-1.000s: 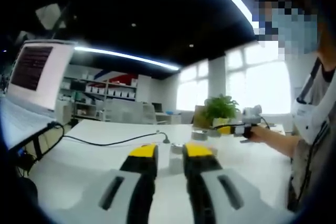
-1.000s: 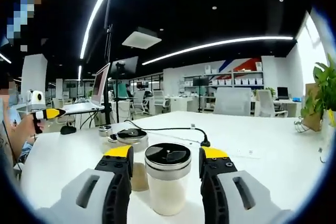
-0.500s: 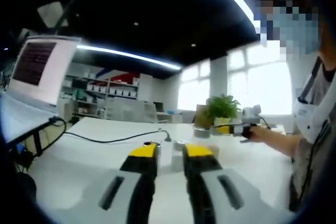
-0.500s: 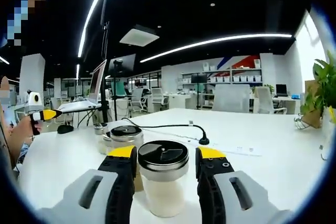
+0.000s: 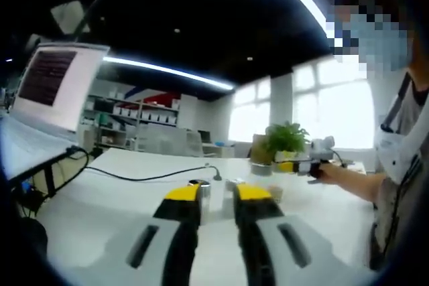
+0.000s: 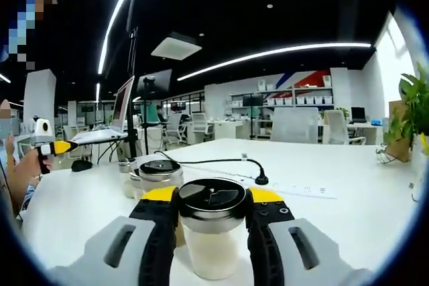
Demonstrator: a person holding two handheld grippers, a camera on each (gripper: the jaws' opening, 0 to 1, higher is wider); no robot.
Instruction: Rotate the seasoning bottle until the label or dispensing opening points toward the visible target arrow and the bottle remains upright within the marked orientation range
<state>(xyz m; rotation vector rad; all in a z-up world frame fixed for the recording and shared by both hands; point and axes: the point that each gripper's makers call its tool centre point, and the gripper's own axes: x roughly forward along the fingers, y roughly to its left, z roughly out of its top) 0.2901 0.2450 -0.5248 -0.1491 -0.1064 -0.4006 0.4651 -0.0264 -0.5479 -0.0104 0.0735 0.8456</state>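
With jaws closed against its black lid, right gripper [image 6: 211, 195] clasping seasoning bottle [image 6: 210, 232]; risks tipping if twisted off-axis. Left gripper [image 5: 218, 195] narrowly parted, empty.

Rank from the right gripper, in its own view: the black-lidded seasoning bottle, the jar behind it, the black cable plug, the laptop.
1. seasoning bottle, between the jaws.
2. jar, just behind, left.
3. cable plug, mid-table, right.
4. laptop, far left.

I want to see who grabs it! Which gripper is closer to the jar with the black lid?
Right. The right gripper has its jaws around the black-lidded jar; the left gripper is off across the white table.
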